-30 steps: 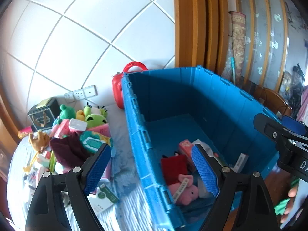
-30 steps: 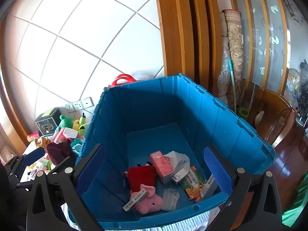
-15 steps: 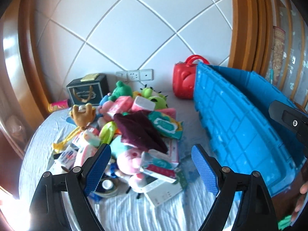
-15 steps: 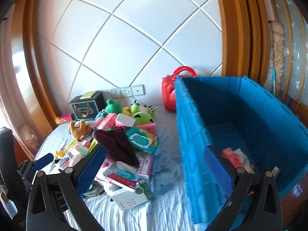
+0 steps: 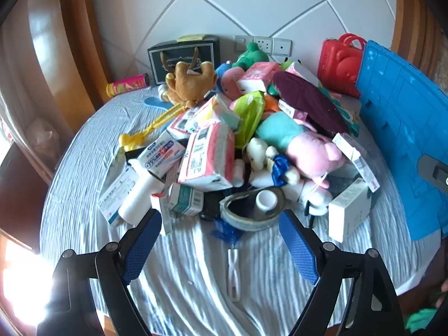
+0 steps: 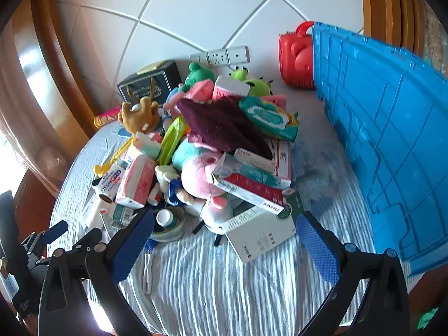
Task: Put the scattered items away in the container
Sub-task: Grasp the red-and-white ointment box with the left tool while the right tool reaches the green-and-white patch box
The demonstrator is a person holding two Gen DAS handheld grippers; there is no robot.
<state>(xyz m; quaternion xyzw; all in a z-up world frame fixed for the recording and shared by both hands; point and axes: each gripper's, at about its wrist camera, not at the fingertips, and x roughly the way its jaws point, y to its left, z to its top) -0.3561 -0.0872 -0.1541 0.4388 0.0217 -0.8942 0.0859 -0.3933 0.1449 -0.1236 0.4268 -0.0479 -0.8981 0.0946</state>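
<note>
A pile of scattered items lies on a striped bedsheet: a pink plush pig [image 5: 313, 151], a pink tissue pack [image 5: 207, 156], a tape roll [image 5: 252, 210], a white box [image 5: 348, 210], a maroon cloth [image 5: 308, 103] and a brown plush [image 5: 190, 84]. The blue container [image 5: 406, 128] stands at the right, only its outer wall showing. My left gripper [image 5: 221, 249] is open and empty, just in front of the tape roll. My right gripper [image 6: 224, 243] is open and empty, in front of the white box [image 6: 260, 238]. The blue container [image 6: 386, 128] fills the right of the right wrist view.
A red case [image 5: 341, 64] sits by the container at the wall. A black gift box [image 5: 182, 56] and wall sockets [image 5: 263, 43] are behind the pile. A white toothbrush-like stick [image 5: 233, 271] lies on the sheet between my left fingers. Wooden frame at left.
Both grippers have swung left, away from the container's inside, and now face the pile on the sheet from closer. Both remain open and empty.
</note>
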